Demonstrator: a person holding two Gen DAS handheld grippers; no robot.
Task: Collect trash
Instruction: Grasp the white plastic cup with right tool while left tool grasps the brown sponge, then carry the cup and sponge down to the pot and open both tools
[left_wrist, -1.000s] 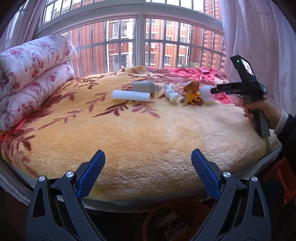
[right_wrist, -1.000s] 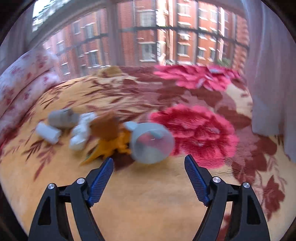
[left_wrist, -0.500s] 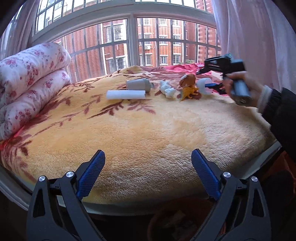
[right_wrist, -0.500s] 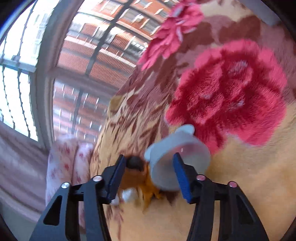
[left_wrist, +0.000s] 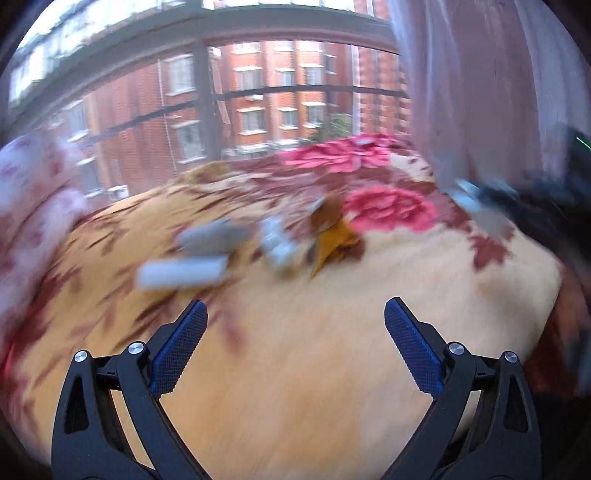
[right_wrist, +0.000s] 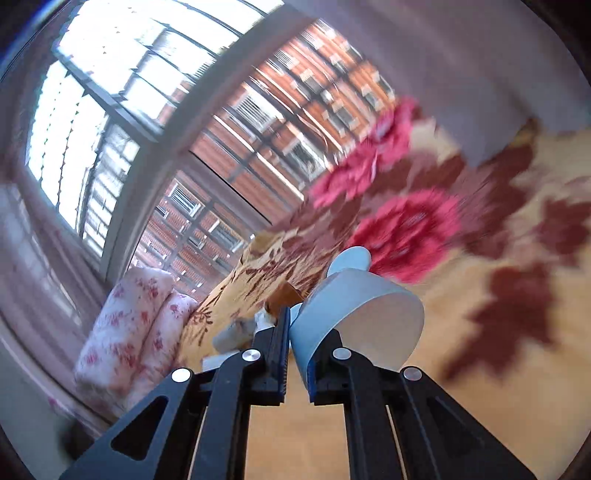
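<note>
While your right claw (right_wrist: 297, 354) pinches the white paper cup (right_wrist: 360, 314), it hangs over the bed (right_wrist: 480, 295).
Your left claw (left_wrist: 295, 328) gapes wide, holding nothing.

Left gripper (left_wrist: 295, 328): matte black plastic frame, two arms forking into a V, each with a triangular cut-out near the base. Two round silver screw heads per arm. Fingers (left_wrist: 180, 347) faced with royal-blue pads, fine cross-hatched texture, tips tapered.

Right gripper (right_wrist: 298, 354): same black frame, triangular cut-out visible in the one arm, long slots further in. Silver screw heads, two per side. Fingers (right_wrist: 281, 354) show blue pad edges with fine ribbing.

In the left wrist view the right gripper appears only as a dark blurred shape with a small green light.
</note>
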